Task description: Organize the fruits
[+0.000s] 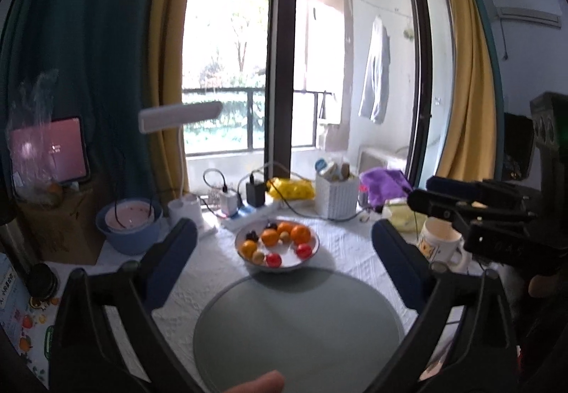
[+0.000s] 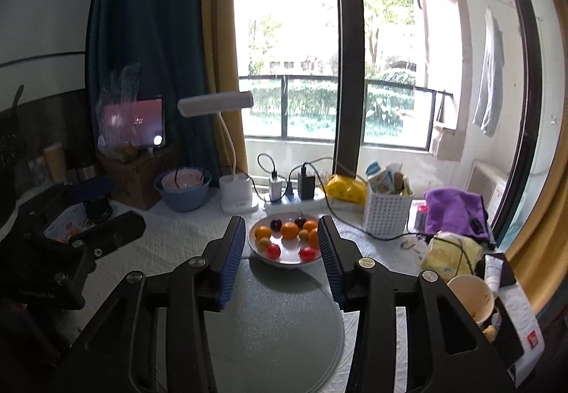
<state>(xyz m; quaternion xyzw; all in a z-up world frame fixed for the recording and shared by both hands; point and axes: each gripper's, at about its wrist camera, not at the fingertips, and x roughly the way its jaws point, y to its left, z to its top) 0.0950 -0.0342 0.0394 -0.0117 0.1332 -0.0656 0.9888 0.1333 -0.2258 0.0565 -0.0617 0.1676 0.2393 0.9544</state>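
Observation:
A white bowl point(image 1: 309, 260) point(image 2: 259, 252) of mixed fruit stands on the white tablecloth: oranges point(image 1: 301, 234) point(image 2: 289, 230), red tomatoes point(image 1: 273, 260) point(image 2: 273, 251), dark cherries point(image 1: 252, 235) point(image 2: 276, 224) and small brown fruits point(image 1: 258, 256). A round grey-green mat point(image 1: 298, 325) point(image 2: 273, 322) lies in front of it, bare. My left gripper point(image 1: 284, 244) is open and empty above the mat. My right gripper point(image 2: 282, 240) is open and empty, its blue pads point(image 2: 232, 251) framing the bowl. The right gripper also shows at the right edge of the left wrist view point(image 1: 472, 205), and the left gripper at the left edge of the right wrist view point(image 2: 71, 233).
Behind the bowl are a power strip with chargers point(image 1: 245, 205) point(image 2: 291, 194), a white desk lamp point(image 1: 184, 176) point(image 2: 234, 187), a blue basin point(image 1: 129, 226) point(image 2: 183, 192), a white basket point(image 1: 337, 194) point(image 2: 385, 212), a purple cloth point(image 2: 454, 208) and a mug point(image 1: 440, 244) point(image 2: 472, 297). A cardboard box point(image 2: 136, 176) stands left.

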